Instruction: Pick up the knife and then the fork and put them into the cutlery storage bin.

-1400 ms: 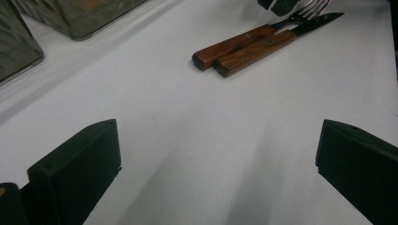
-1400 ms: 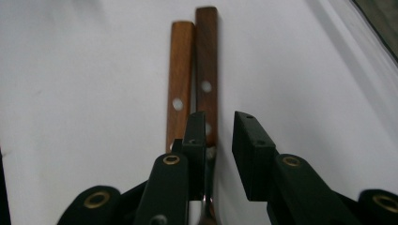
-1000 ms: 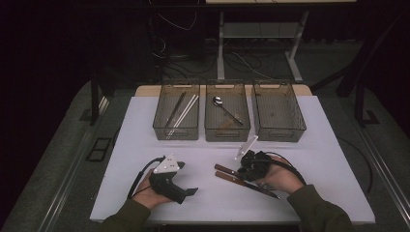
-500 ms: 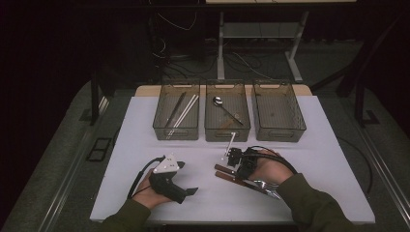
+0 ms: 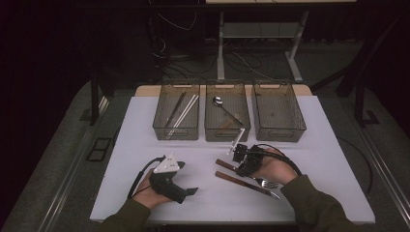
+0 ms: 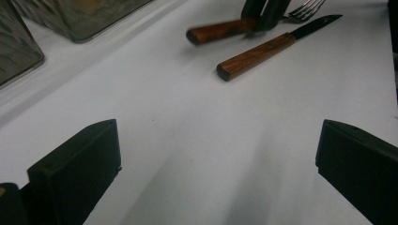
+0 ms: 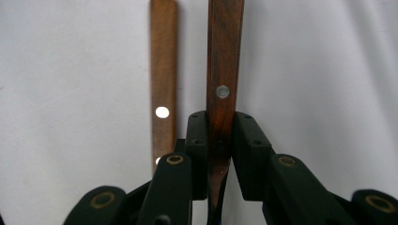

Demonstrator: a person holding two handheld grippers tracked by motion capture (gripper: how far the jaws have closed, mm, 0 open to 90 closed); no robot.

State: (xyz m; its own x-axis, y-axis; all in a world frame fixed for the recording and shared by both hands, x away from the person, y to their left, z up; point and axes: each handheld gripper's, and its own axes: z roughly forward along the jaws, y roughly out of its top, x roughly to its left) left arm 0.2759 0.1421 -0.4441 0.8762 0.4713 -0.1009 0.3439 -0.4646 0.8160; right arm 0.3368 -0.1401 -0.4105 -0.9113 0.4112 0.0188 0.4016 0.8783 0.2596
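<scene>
Wood-handled fork (image 7: 224,89) (slim, riveted) in right tool (image 7: 220,140)

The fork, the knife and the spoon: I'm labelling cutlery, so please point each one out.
fork (image 6: 220,31), left gripper view, wooden handle.
knife (image 6: 256,55), left gripper view, wooden handle.
spoon (image 5: 218,101), high view, bowl, in the middle bin.

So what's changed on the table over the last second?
The right gripper has edged slightly left in the high view, and its jaws are clamped on the fork by its wooden handle. The left gripper, jaws open, the knife and the three bins stayed put.
</scene>
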